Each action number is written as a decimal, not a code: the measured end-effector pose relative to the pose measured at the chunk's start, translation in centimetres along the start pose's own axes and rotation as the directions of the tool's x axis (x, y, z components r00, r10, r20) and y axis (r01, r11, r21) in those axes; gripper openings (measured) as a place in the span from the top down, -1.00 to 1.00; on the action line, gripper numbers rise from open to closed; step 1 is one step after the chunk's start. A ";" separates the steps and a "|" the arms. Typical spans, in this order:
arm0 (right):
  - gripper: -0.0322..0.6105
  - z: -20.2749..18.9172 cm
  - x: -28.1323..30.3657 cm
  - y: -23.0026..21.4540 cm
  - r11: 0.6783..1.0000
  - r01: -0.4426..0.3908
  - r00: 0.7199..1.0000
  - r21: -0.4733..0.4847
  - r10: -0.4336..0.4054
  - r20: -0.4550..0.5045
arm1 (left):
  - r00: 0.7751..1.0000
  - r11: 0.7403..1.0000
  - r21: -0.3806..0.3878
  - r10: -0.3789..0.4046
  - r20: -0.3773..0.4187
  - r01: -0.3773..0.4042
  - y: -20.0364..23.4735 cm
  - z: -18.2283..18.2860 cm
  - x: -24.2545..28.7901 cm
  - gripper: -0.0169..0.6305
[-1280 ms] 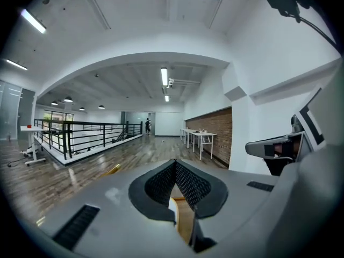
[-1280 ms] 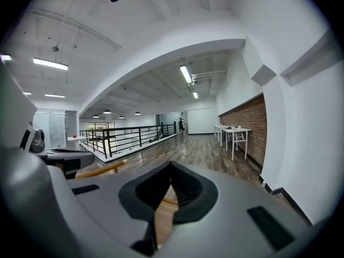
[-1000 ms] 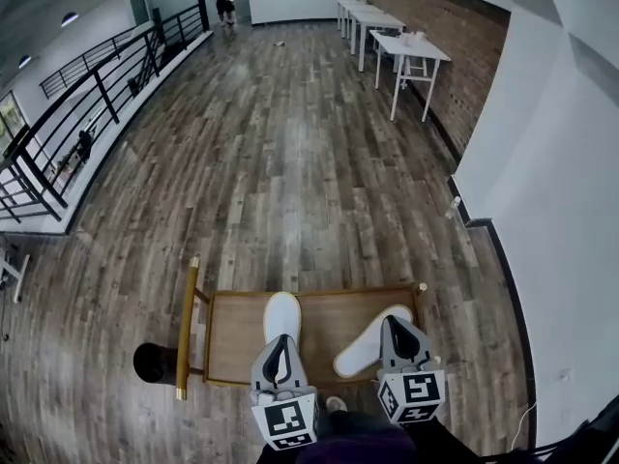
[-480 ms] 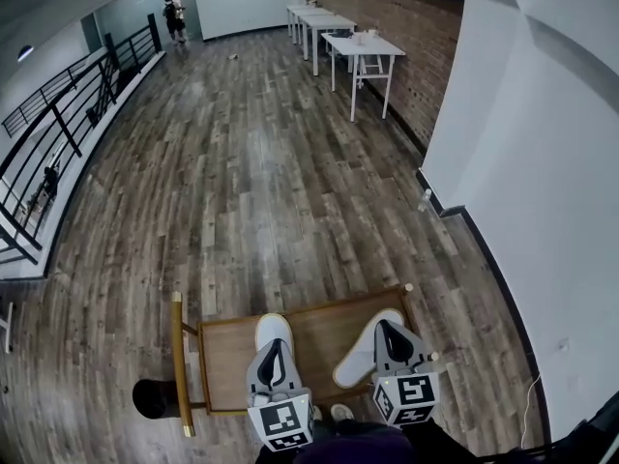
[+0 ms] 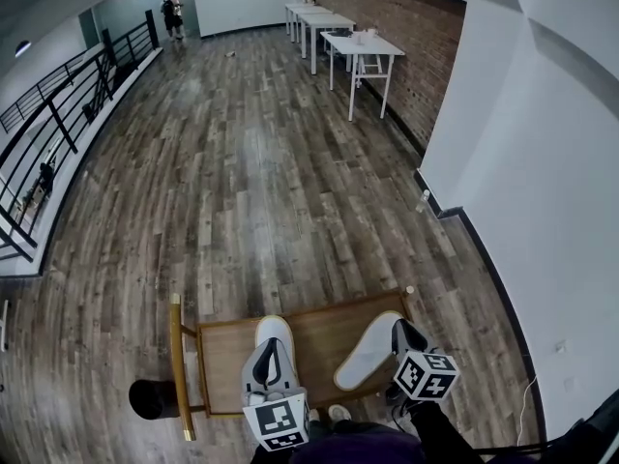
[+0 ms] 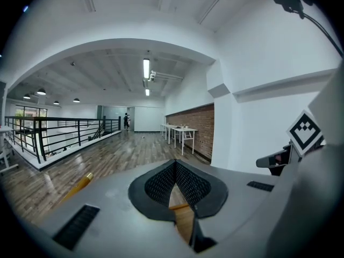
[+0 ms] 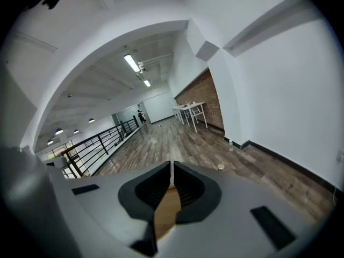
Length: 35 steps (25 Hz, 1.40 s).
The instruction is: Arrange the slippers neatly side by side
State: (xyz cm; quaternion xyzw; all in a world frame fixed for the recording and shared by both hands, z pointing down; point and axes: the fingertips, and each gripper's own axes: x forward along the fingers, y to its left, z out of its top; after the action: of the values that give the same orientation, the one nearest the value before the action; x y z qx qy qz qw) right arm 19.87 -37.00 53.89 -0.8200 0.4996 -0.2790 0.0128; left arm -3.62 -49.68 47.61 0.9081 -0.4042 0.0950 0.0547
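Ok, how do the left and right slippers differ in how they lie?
The left slipper lies straight, pointing away from you; the right slipper lies slanted, far end angled right. The left slipper's near end hides behind the left gripper; the right slipper shows almost whole, right gripper beside its far end. Both are white, apart, on the wooden platform.

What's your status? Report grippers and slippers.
Both grippers shut, empty: left gripper, right gripper. Left slipper straight, right slipper angled, apart on wooden table. Nothing between them.
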 end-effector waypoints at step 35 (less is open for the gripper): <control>0.85 -14.9 7.5 -3.9 0.989 0.093 0.692 0.117 0.020 -0.722 | 0.995 0.995 -0.017 0.097 -0.027 -0.098 4.7 -1.4 -0.4 0.94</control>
State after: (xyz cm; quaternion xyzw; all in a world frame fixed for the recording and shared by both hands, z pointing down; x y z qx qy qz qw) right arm 18.67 -37.42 70.96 -0.6513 0.4265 -0.6139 -0.1303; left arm -7.56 -52.33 49.02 0.8854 -0.4482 0.1056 0.0637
